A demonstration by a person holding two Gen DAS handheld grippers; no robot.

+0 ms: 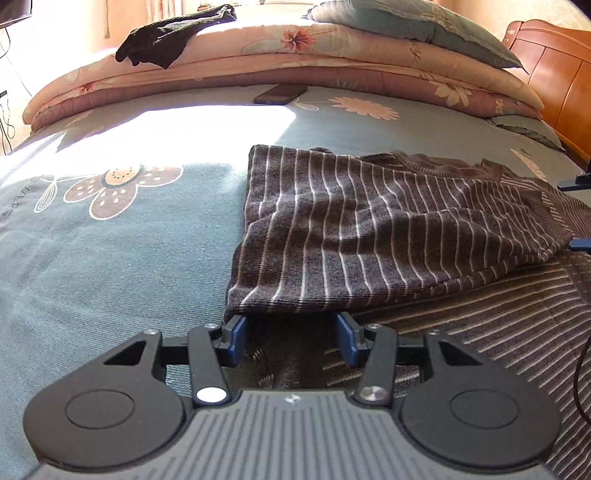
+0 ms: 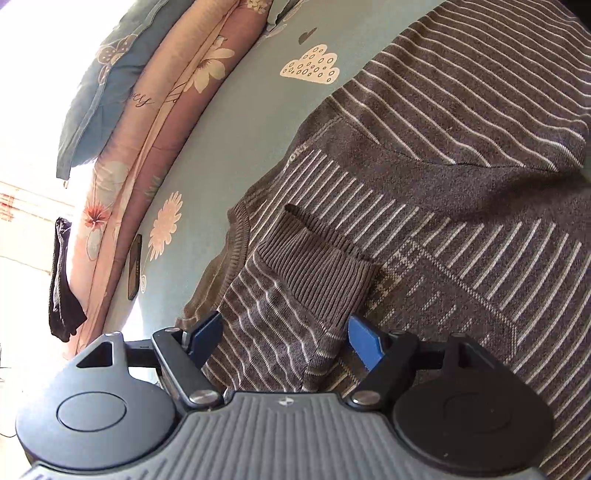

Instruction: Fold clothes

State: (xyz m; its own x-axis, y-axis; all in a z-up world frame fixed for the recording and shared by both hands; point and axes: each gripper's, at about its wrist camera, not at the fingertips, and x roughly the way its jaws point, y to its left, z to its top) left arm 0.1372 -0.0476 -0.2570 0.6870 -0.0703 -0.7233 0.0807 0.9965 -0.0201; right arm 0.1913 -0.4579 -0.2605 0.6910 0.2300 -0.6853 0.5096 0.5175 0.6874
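Observation:
A brown sweater with thin white stripes [image 1: 369, 229] lies partly folded on the blue-grey flowered bed sheet [image 1: 110, 251]. Its folded edge drapes over the tips of my left gripper [image 1: 291, 328], whose blue pads [image 1: 238, 334] stand apart with a dark gap between them and do not press on the cloth. In the right wrist view, a sleeve with a ribbed cuff [image 2: 314, 266] lies across the sweater body [image 2: 461, 177]. The sleeve runs between the fingers of my right gripper [image 2: 286, 328], which stands wide, its pads [image 2: 364, 338] beside the sleeve, not squeezing it.
Folded flowered quilts [image 1: 295, 62] and a blue-grey pillow [image 1: 413, 22] are stacked at the far side. A black garment [image 1: 173, 33] lies on the quilts, a dark phone [image 1: 279, 94] at their foot. A wooden headboard [image 1: 554, 74] stands at the right.

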